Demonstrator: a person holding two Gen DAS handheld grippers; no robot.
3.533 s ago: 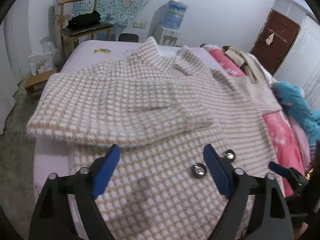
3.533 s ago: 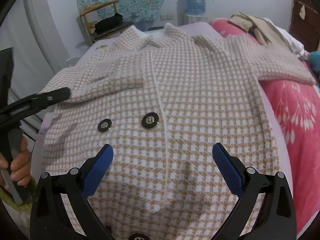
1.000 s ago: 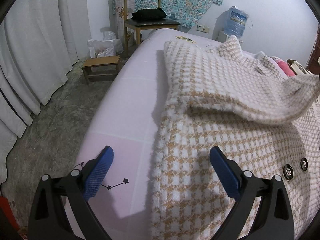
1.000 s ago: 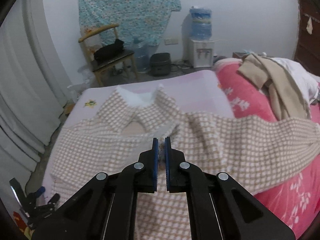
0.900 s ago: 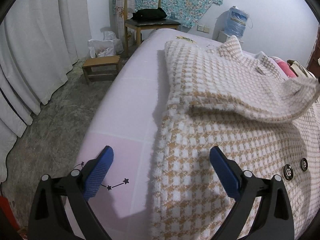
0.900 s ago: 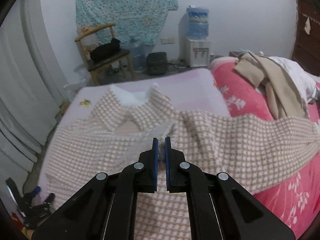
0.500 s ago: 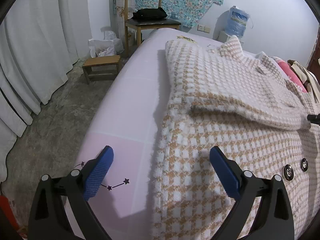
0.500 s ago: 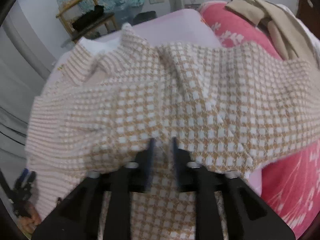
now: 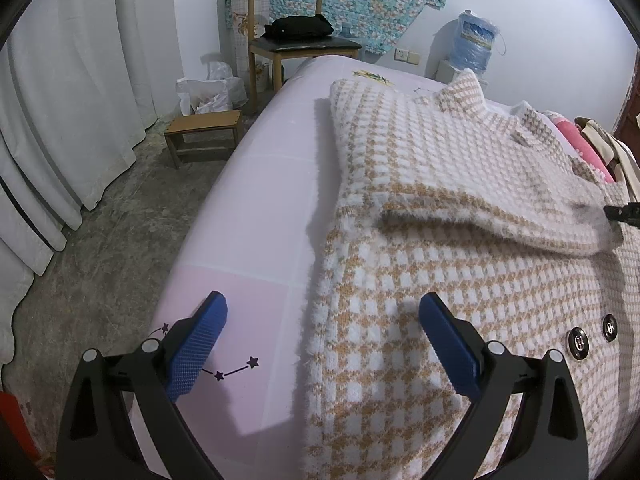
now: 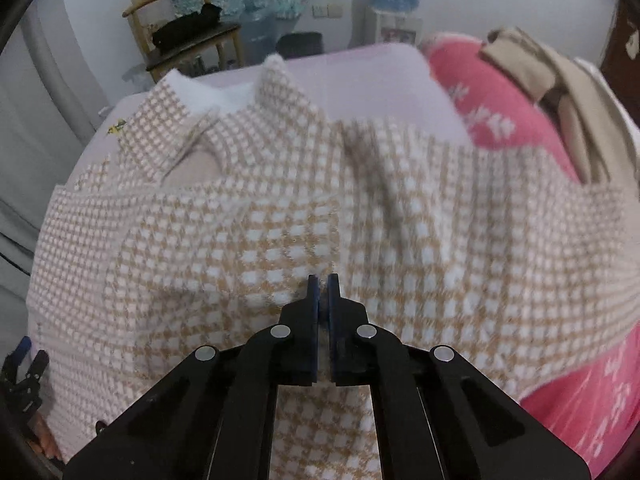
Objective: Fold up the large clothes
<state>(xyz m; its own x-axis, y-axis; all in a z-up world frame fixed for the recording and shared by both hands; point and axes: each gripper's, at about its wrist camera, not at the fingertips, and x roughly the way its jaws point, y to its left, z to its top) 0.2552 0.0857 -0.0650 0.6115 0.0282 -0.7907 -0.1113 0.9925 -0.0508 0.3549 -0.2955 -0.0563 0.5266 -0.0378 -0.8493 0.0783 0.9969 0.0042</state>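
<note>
A beige-and-white checked coat (image 9: 440, 280) lies front-up on the lilac bed sheet (image 9: 260, 208), its collar toward the far wall. One sleeve (image 9: 460, 200) is folded across the chest. My left gripper (image 9: 322, 308) hovers open over the coat's near side edge, one finger above the sheet and one above the fabric. My right gripper (image 10: 323, 280) is shut, its tips down on the folded sleeve (image 10: 260, 248); I see no cloth pinched between the pads. Its tip also shows in the left wrist view as the right gripper (image 9: 624, 214), at the sleeve's cuff end. Two dark buttons (image 9: 580, 344) sit near the coat's front.
A wooden chair (image 9: 288, 40) with a black bag, a low stool (image 9: 204, 128) and a water dispenser (image 9: 474, 46) stand beyond the bed. White curtains (image 9: 60, 100) hang at the left. A pink quilt (image 10: 500, 96) with beige clothes (image 10: 560, 92) lies beside the coat.
The right gripper came down with the sleeve, opened and let it drop across the coat, then shut again. The left gripper has stayed where it was.
</note>
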